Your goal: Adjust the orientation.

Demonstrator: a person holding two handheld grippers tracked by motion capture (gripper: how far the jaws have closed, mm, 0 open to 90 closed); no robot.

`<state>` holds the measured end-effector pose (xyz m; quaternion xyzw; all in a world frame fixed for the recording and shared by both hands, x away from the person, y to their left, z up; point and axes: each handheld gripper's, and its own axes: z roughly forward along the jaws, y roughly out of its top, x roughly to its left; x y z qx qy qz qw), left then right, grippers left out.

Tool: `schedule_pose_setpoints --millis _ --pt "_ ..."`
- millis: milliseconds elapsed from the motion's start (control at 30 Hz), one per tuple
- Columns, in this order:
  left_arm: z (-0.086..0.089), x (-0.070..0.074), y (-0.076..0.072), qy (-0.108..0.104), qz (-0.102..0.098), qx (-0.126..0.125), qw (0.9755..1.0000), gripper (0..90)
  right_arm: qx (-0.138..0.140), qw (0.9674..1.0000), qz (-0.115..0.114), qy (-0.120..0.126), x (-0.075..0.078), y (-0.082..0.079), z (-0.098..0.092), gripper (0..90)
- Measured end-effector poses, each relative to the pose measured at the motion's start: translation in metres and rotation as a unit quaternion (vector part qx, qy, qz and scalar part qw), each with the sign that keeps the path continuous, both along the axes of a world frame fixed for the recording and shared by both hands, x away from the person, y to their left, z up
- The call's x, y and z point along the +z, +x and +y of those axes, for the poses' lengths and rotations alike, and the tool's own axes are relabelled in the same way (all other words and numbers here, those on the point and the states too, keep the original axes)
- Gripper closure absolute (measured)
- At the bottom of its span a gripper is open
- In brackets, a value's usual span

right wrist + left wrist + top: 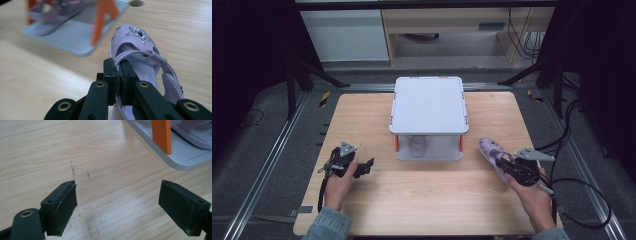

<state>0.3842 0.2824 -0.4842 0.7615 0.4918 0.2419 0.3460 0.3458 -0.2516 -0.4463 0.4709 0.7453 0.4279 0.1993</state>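
A grey two-tier rack [428,105] with orange posts stands mid-table [362,120], holding one sandal [192,131].

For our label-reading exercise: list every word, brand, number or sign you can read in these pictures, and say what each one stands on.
No readable text in any view.
Lilac sandal: a glittery star decoration, no lettering.
Grey rack: plain top, no label visible.
Pale cabinet behind the table: a small dark tag, too small and blurred to read.
Wooden table: scuff marks, no writing.
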Motion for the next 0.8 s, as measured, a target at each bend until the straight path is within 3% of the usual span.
schedule_pose_setpoints --millis 133,300,600,800 --pt "-0.001 0.000 0.000 0.000 0.001 -0.001 1.0000 13.9 0.047 0.9989 0.004 0.003 0.000 -0.019 0.019 85.4" --pt "0.000 -0.001 0.001 -0.003 0.001 0.000 1.0000 13.9 0.094 0.9956 0.008 0.000 -0.004 -0.028 0.047 85.4" --pt "0.001 0.000 0.000 -0.006 0.000 0.002 1.0000 13.9 0.150 0.9885 0.021 0.008 -0.013 -0.031 0.091 85.2" --pt "0.001 0.000 0.001 -0.006 0.001 0.001 1.0000 13.9 0.183 0.9824 0.036 0.007 -0.024 -0.038 0.107 85.3"
